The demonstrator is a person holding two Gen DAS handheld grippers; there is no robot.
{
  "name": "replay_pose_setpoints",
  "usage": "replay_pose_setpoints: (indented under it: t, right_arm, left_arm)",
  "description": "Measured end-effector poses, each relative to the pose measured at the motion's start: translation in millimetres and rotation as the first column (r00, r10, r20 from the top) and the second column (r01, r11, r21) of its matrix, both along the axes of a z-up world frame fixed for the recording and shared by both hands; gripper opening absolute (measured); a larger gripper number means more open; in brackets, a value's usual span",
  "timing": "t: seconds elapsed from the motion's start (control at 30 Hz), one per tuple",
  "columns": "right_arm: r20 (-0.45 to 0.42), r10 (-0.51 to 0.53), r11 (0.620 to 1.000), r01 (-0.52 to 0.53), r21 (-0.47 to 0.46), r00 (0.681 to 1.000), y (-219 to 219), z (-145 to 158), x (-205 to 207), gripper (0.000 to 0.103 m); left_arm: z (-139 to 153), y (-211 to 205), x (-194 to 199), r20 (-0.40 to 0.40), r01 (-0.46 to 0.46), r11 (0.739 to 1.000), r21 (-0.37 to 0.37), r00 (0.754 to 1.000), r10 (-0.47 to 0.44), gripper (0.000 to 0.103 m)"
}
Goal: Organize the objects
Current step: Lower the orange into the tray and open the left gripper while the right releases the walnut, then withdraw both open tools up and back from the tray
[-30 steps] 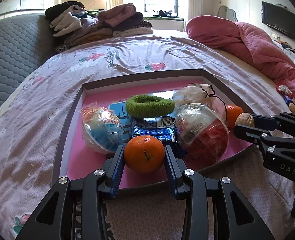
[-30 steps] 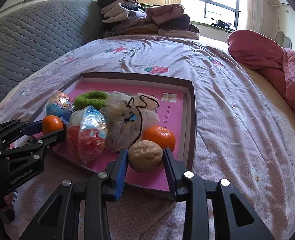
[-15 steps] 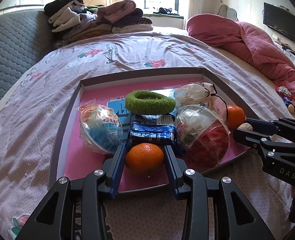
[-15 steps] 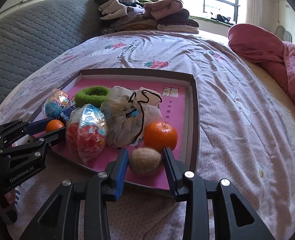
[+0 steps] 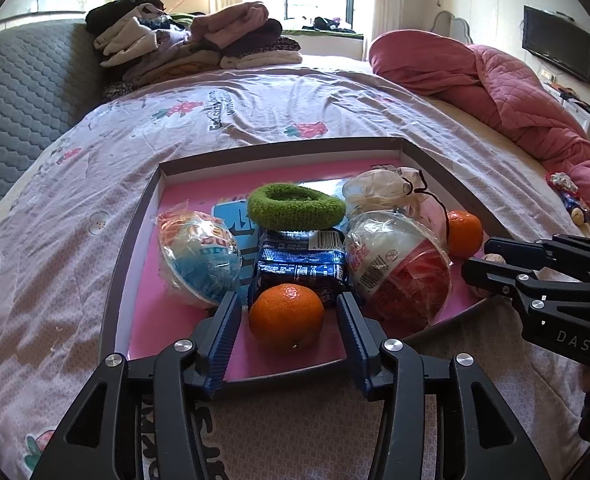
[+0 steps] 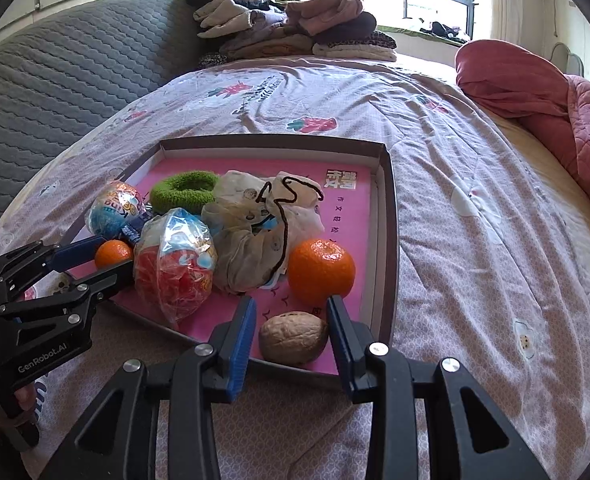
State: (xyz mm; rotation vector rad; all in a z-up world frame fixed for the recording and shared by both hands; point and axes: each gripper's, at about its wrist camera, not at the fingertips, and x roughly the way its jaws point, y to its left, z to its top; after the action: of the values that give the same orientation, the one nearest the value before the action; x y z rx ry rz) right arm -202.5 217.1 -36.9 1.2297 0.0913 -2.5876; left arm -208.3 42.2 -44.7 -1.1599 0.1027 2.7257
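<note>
A pink-lined box lid [image 5: 135, 240] [image 6: 391, 216] lies on the bed and holds the objects. An orange [image 5: 286, 316] rests on the lid's near edge between the fingers of my open left gripper [image 5: 286, 312], with gaps on both sides. A walnut [image 6: 293, 343] rests on the lid between the fingers of my open right gripper [image 6: 289, 316], also free. A second orange [image 6: 321, 272] sits just beyond the walnut. Also in the lid are a blue toy ball [image 5: 199, 256], a red toy ball [image 5: 399, 272], a blue snack pack [image 5: 301, 266], a green hair band [image 5: 295, 211] and a cloth pouch [image 6: 263, 224].
The lid lies on a patterned bedsheet [image 5: 255, 112]. Folded clothes [image 5: 191, 44] are stacked at the far side by a grey headboard [image 5: 11, 92]. A pink quilt [image 5: 515, 96] is heaped at the right, with small toys [image 5: 567, 196] beside it.
Both grippers have lowered and opened. The orange has left the left gripper and the walnut has left the right gripper; both now lie on the lid.
</note>
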Motion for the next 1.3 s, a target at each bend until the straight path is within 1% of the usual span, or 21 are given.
replay_pose_setpoints:
  t: [0.43, 0.6, 0.83, 0.93, 1.13, 1.2, 1.3]
  right_arm:
    - [-0.012, -0.004, 1.0, 0.004, -0.002, 1.0, 0.6, 5.3, 3.7, 0.037]
    - [-0.018, -0.01, 1.0, 0.01, -0.009, 1.0, 1.9, 7.6, 3.7, 0.04]
    - [-0.023, -0.013, 1.0, 0.012, -0.019, 1.0, 1.8, 10.8, 3.9, 0.041]
    - [-0.023, -0.011, 1.0, 0.01, -0.02, 1.0, 1.2, 11.8, 4.0, 0.041]
    - [-0.025, -0.01, 1.0, 0.01, -0.018, 1.0, 0.0, 12.0, 4.9, 0.042]
    - [-0.024, -0.013, 1.0, 0.012, -0.016, 1.0, 0.6, 12.1, 4.9, 0.045]
    - [-0.027, -0.01, 1.0, 0.01, -0.017, 1.0, 0.1, 13.5, 5.8, 0.047]
  left_arm:
    - [5.9, 1.4, 6.0, -0.012, -0.005, 1.0, -0.011, 1.0, 0.005, 0.055]
    - [9.6, 0.8, 7.7, -0.013, -0.016, 1.0, -0.013, 1.0, 0.015, 0.059]
    - [16.8, 0.4, 10.1, -0.02, -0.026, 1.0, -0.012, 0.999, 0.026, 0.061]
    - [19.6, 0.5, 11.4, -0.024, -0.03, 0.999, -0.013, 0.999, 0.03, 0.064]
    - [23.3, 0.4, 14.0, -0.028, -0.04, 0.999, -0.014, 0.999, 0.04, 0.064]
    - [24.5, 1.3, 14.5, -0.027, -0.044, 0.999, -0.015, 0.999, 0.043, 0.064]
    - [26.6, 2.6, 16.0, -0.03, -0.049, 0.999, -0.016, 0.998, 0.048, 0.064]
